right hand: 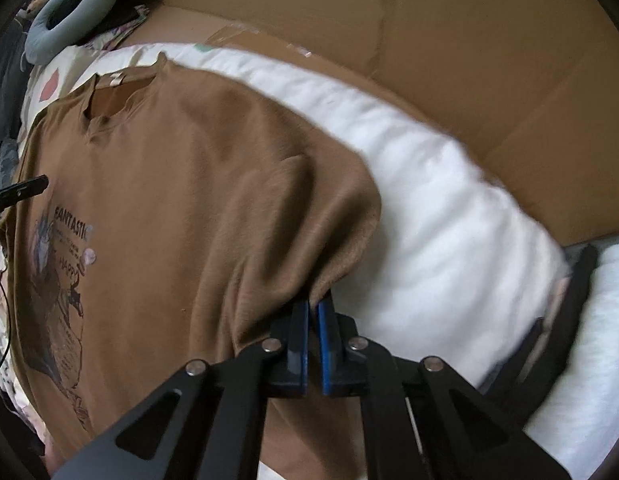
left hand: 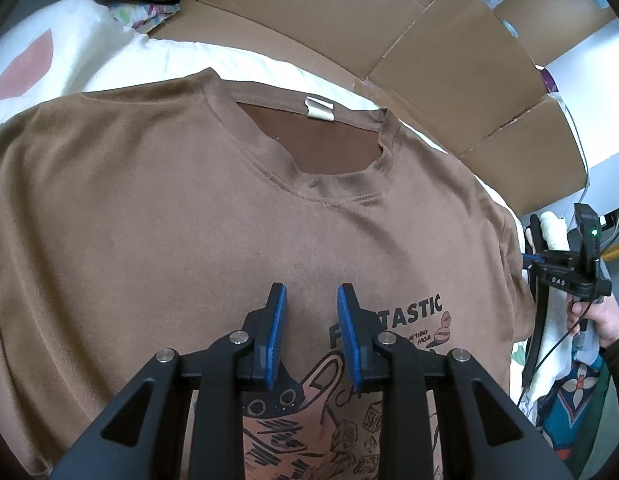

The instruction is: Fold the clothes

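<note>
The right tongs (right hand: 313, 306) are pinching the sleeve (right hand: 341, 240) of the brown shirt (right hand: 181, 200), pads clenched on a bunch of its cloth. The left tongs (left hand: 311, 300) are hovering over the shirt's chest just above the print (left hand: 389, 320), released, gripping nothing. The shirt is lying face up on the white bedding (right hand: 429, 200), collar (left hand: 309, 152) toward the cardboard (left hand: 429, 40).
</note>
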The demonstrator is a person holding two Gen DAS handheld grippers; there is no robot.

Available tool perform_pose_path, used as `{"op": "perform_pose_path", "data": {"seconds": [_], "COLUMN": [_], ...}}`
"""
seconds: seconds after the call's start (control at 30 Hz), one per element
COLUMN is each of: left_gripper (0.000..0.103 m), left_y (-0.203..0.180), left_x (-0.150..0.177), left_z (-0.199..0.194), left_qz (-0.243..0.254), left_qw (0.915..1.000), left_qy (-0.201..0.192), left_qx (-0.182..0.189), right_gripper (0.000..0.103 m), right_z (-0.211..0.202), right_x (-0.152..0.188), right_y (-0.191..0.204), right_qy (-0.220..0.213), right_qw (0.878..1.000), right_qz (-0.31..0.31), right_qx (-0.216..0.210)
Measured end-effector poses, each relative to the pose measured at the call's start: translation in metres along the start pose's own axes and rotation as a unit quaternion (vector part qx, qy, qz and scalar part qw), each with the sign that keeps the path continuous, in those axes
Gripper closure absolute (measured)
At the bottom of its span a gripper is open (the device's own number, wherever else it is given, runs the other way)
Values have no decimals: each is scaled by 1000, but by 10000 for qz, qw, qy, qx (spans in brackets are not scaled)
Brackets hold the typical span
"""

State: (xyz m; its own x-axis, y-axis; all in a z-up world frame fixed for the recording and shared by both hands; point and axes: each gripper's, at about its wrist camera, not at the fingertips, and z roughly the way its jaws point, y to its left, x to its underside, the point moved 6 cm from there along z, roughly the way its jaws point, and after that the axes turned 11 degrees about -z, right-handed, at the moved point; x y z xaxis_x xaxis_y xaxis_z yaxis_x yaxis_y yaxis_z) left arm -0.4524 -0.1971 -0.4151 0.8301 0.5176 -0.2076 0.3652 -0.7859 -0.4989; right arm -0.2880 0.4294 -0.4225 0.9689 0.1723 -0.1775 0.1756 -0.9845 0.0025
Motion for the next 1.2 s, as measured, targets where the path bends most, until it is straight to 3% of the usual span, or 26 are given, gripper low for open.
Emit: {"op": "perform_pose_path", "data": {"seconds": [0.47,0.6,0.73,0.83,0.93,1.03,1.2], "left_gripper": [76,76,76,76,76,76,76], "left_y": [-2,-1,1,2,0,-1,-1], "left_x": [2,1,1,2,3,4,5], "left_z": [-2,-3,-3,-3,-3,0,5], "left_qz": [-44,-33,-61,-90,-62,-42,-38], "left_qw": [9999,10000,10000,9999,10000,10000,9999], "left_qy": [12,1,-6,0,8,35,83], "left_qx": [91,93,77,75,78,65,44], "right_gripper": [99,99,97,94,94,93,84], "right_z": [-40,-46,-65,-73,-63,-60,-29], "right_x": [11,14,15,1,-7,9,21], "right_y": [-52,-61,-67,-74,-78,-77,-68], "right_qy": [272,249,-59,-189,-62,116,538], "right_qw": [9938,9923,9926,9901,9884,9889,9875], "right_qz": [183,412,706,844,817,763,262], "right_qx": [1064,1143,990,1104,1282,1266,1455]}}
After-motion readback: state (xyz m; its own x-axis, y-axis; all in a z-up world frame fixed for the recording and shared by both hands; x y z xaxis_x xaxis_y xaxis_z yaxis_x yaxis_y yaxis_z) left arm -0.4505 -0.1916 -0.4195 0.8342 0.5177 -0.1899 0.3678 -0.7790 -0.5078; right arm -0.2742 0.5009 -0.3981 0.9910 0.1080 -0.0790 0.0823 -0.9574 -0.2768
